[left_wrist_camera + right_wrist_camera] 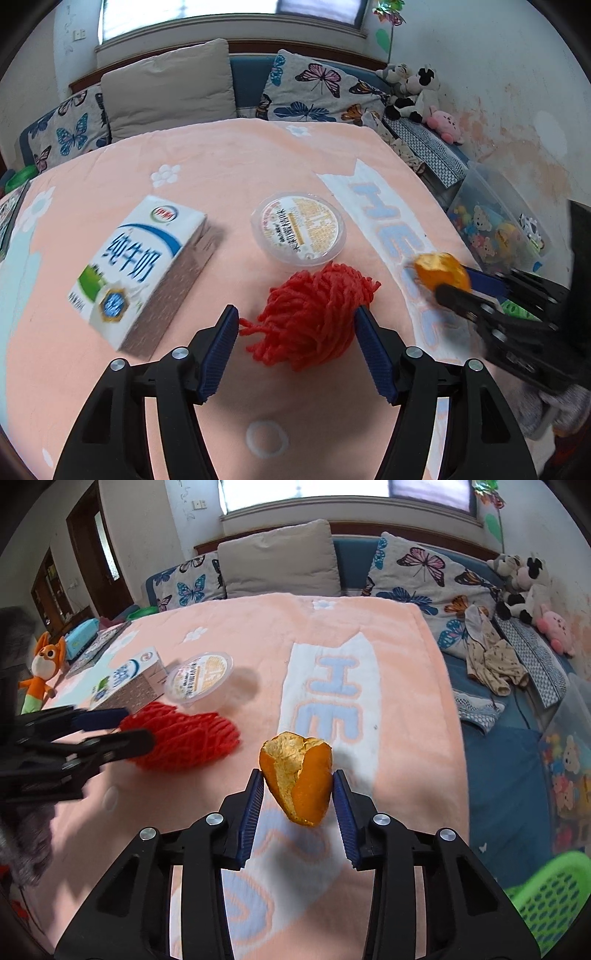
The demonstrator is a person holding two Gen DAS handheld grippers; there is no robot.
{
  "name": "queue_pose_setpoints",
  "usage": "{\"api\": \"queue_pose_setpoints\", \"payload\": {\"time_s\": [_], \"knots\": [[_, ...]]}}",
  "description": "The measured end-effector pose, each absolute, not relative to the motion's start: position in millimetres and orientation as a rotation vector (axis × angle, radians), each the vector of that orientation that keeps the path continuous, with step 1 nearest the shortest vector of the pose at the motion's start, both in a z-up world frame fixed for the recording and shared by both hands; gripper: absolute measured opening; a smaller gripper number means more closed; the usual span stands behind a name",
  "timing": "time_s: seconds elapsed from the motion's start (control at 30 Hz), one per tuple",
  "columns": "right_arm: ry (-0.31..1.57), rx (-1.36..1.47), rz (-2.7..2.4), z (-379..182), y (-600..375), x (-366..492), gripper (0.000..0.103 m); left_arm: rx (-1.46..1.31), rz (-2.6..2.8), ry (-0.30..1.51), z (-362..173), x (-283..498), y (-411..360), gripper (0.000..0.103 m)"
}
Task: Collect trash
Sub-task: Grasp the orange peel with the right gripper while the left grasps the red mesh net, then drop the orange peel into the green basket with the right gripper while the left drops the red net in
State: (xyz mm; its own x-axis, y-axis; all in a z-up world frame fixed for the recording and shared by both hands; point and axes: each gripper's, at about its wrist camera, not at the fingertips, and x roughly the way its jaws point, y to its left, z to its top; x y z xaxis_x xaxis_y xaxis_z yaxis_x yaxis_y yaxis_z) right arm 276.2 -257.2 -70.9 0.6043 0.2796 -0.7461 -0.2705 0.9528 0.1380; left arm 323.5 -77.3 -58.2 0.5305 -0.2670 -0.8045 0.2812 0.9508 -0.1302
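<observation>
Peach fleece-covered tabletop (229,162): white milk carton (140,266) and clear lidded plastic cup (298,229) mid-surface. Red foam fruit net (314,314) between spread left gripper (293,347). Right gripper (298,805) clamps orange peel (299,779), right edge.

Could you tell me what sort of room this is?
Most likely a lived-in home living room: a sofa with butterfly cushions, soft toys in the corner, and a table under a peach blanket.

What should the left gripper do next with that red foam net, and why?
Probably close the left gripper on the red foam net: the net already lies between its open fingers, one pad at its edge. The right gripper already holds the orange peel.
</observation>
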Motion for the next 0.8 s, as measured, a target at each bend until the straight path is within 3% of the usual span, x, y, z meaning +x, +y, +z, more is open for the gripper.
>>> {"api": "queue_pose_setpoints", "payload": {"time_s": [0.2, 0.27, 0.47, 0.8], "knots": [[0.834, 0.051, 0.325, -55.5, -270.5, 247.9, 0.039, 0.015, -0.324, 0.973, -68.0, 333.0, -83.1, 0.061], [0.826, 0.055, 0.326, -52.3, -273.0, 237.5, 0.039, -0.005, -0.336, 0.977, -69.5, 332.7, -82.9, 0.051], [0.807, 0.092, 0.317, -43.9, -284.0, 208.3, 0.039, -0.033, -0.346, 0.978, -64.3, 322.9, -82.8, 0.036], [0.776, 0.145, 0.257, -29.1, -313.9, 138.7, 0.039, -0.022, -0.432, 0.932, -31.3, 256.9, -93.9, 0.034]]}}
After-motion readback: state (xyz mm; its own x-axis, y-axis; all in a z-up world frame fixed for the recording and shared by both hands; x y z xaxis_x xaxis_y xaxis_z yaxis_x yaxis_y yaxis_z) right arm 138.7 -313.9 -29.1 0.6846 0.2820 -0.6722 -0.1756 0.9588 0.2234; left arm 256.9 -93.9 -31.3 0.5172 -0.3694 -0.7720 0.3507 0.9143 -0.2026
